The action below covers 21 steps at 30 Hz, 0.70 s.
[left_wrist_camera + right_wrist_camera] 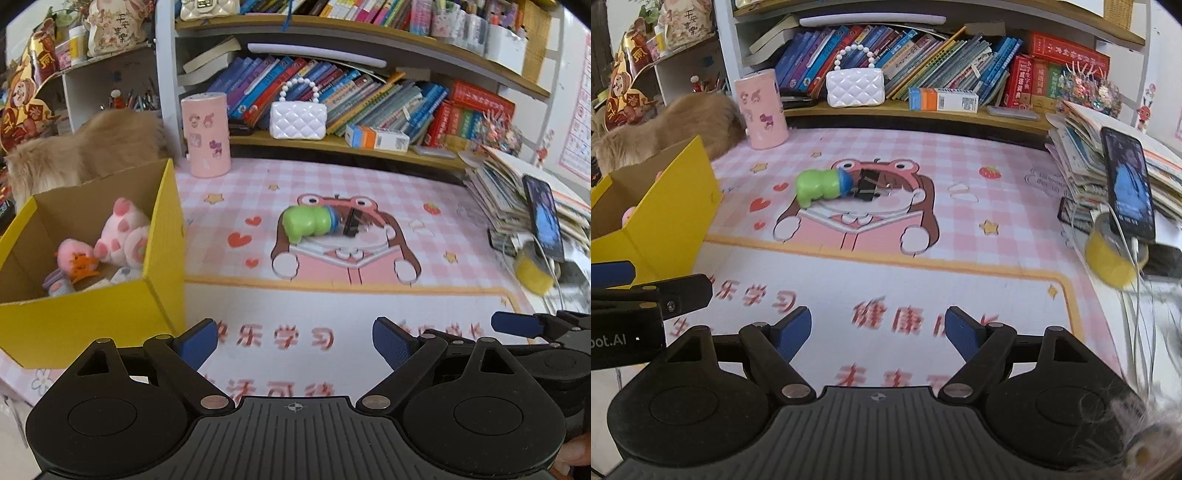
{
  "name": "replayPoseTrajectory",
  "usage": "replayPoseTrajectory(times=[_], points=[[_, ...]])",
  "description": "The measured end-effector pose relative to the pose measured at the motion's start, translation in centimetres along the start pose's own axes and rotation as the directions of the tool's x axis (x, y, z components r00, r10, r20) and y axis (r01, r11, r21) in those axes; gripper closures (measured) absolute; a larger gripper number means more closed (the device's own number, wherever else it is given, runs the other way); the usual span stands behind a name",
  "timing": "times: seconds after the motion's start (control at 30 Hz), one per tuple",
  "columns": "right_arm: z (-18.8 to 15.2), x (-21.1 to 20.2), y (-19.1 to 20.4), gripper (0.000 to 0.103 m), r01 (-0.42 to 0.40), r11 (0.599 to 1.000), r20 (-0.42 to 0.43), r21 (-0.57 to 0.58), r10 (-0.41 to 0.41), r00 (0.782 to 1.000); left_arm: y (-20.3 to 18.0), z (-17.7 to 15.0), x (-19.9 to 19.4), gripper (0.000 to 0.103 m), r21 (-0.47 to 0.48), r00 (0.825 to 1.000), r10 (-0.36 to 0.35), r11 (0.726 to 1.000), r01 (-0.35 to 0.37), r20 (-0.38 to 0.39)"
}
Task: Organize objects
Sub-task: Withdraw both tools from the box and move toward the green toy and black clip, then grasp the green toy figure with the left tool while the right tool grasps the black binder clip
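Observation:
A green toy with a blue end (308, 222) lies on the pink desk mat (332, 177), beside a black binder clip (351, 223). Both also show in the right wrist view, the toy (820, 185) and the clip (867, 185). A yellow cardboard box (162, 236) at the left holds pink plush toys (122, 236); its corner shows in the right wrist view (679, 206). My left gripper (295, 341) is open and empty, near the mat's front edge. My right gripper (877, 332) is open and empty, right of the left one.
A pink cylinder (207, 134) stands at the back. A white quilted purse (297, 119) sits on the bookshelf. A stack of books (1082, 162), a propped phone (1128, 184) and a yellow tape roll (1113, 258) stand at the right. A furry animal (92, 147) is behind the box.

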State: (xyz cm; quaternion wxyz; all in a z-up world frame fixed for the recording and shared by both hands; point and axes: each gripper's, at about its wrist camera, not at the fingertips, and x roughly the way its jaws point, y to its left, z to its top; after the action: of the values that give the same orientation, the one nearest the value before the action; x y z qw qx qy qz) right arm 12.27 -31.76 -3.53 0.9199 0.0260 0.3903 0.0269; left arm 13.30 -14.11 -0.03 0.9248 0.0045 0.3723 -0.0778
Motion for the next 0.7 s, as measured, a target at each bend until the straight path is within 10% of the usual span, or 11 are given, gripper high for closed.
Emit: replayPoseTrajectory(times=[0.7], points=[[8.7,10.8,-2.9,0.027,-0.104,0.988,0.103,-0.118,0.116,0.988,-0.7,8.1,7.9,0.01,-0.184,0.995,0.096,0.979,-0.093,0.01]])
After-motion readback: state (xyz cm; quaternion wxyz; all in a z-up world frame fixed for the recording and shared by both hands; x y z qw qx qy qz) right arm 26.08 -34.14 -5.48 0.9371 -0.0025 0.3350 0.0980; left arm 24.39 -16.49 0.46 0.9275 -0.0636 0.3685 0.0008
